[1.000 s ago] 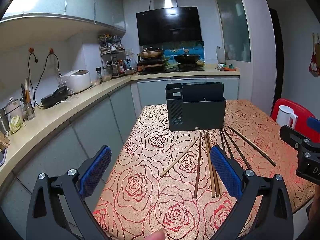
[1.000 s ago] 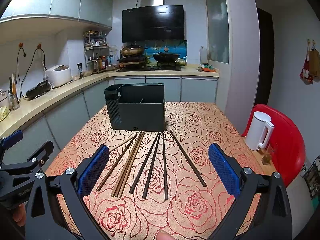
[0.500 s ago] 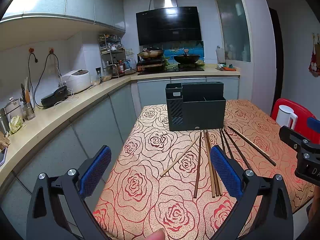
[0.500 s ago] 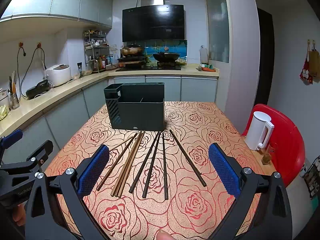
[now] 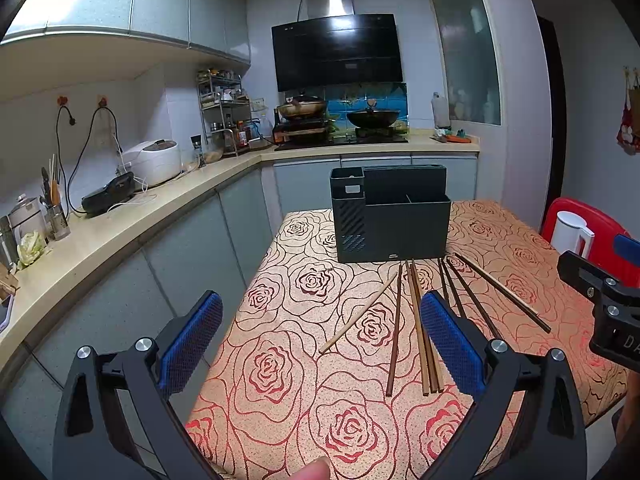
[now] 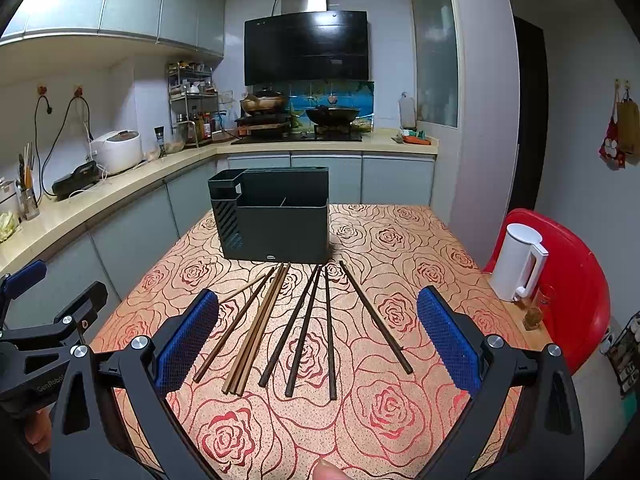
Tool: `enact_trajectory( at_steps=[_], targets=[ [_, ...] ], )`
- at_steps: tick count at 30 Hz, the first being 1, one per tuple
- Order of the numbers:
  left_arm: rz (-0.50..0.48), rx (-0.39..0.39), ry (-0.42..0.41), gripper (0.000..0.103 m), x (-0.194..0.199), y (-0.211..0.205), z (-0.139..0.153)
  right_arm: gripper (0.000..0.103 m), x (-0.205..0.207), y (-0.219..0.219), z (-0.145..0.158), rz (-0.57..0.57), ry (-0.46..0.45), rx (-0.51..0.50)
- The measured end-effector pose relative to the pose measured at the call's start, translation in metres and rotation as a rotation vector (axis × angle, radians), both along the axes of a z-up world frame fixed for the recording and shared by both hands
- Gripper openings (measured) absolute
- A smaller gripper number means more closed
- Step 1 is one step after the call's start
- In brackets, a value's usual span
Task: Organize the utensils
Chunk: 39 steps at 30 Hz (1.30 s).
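A small kitchen with grey cabinets, a black range hood (image 6: pixel 306 46) over two woks, and a rice cooker (image 5: pixel 154 160) on the side worktop. In front stands a surface (image 6: pixel 400 240) covered by a tan cloth printed with red roses.

Toward its far end sits a dark utensil holder (image 6: pixel 276 220), upright, with a tall narrow compartment on its left side and wider open compartments beside it. Just in front of it lie the chopsticks (image 6: pixel 296 320), loose on the cloth, fanning out from near the holder's base toward the cameras. On the left are lighter brown ones, three of them lying tight together; in the middle are three dark ones; on the right a single dark chopstick (image 6: pixel 376 316) lies apart at a slant. One pale chopstick (image 5: pixel 360 312) lies angled away at the far left of the group.

The left claw (image 5: pixel 320 344) hangs above the near left part of the cloth, its blue pads (image 5: pixel 192 340) spread wide with nothing between them. The right claw (image 6: pixel 316 340) hangs over the near ends of the chopsticks, likewise spread wide and empty, clear of them.

A white kettle (image 6: pixel 518 260) stands on a red stool (image 6: pixel 576 280) to the right of the surface.
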<state>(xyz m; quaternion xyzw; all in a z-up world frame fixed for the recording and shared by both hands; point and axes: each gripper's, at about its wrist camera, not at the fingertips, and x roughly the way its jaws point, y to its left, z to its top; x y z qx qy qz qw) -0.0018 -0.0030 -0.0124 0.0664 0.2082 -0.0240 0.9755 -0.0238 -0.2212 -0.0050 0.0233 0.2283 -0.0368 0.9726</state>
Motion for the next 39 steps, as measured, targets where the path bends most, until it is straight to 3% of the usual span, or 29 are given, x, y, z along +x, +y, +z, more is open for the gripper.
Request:
enact_trajectory(
  at_steps=[24, 32, 39],
  targets=[
    [0.007, 0.001, 0.019, 0.096, 0.003, 0.002, -0.005, 0.096, 0.003, -0.003, -0.002, -0.003, 0.010, -0.003],
    [0.048, -0.002, 0.108, 0.096, 0.037, 0.029, -0.025, 0.096, 0.021, -0.025, -0.019, -0.012, 0.057, -0.017],
    [0.014, -0.052, 0.261, 0.096, 0.084, 0.075, -0.059, 0.096, 0.038, -0.051, -0.051, -0.015, 0.128, -0.082]
  ],
)
